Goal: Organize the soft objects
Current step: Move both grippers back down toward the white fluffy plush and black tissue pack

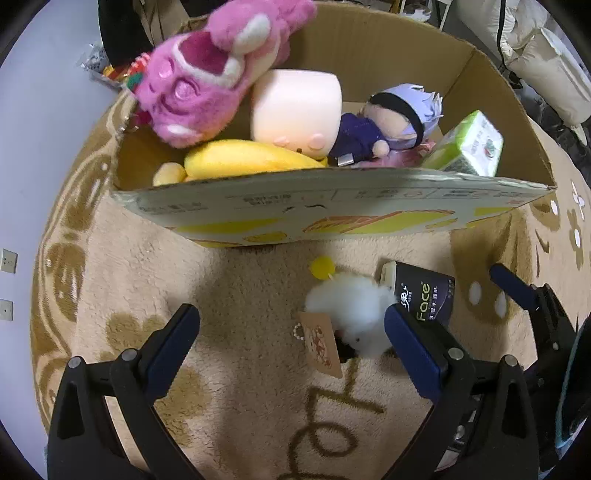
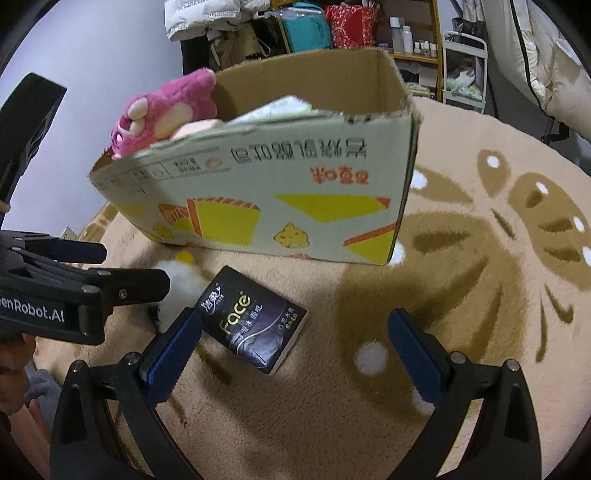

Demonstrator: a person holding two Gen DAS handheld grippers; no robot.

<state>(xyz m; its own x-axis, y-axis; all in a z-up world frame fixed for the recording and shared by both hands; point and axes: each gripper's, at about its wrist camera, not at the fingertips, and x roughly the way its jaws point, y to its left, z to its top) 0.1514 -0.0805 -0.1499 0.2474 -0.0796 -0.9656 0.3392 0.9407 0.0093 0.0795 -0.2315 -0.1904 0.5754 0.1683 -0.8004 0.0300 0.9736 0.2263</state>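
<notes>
A cardboard box (image 1: 332, 206) stands on a beige rug (image 1: 240, 295). It holds a pink plush bear (image 1: 207, 81), a pale cube plush (image 1: 295, 107), a yellow plush (image 1: 240, 158), a purple-haired doll (image 1: 391, 122) and a green tissue pack (image 1: 469, 146). On the rug before the box lie a white fluffy toy (image 1: 351, 310) with a paper tag and a black tissue pack (image 2: 255, 321). My left gripper (image 1: 291, 332) is open above the rug, its right finger beside the white toy. My right gripper (image 2: 295, 332) is open over the black pack.
The box (image 2: 295, 192) also shows in the right wrist view, with the bear (image 2: 162, 110) leaning over its rim. Shelves with bags and bottles (image 2: 369, 29) stand behind. A wall with sockets (image 1: 9, 260) lies to the left.
</notes>
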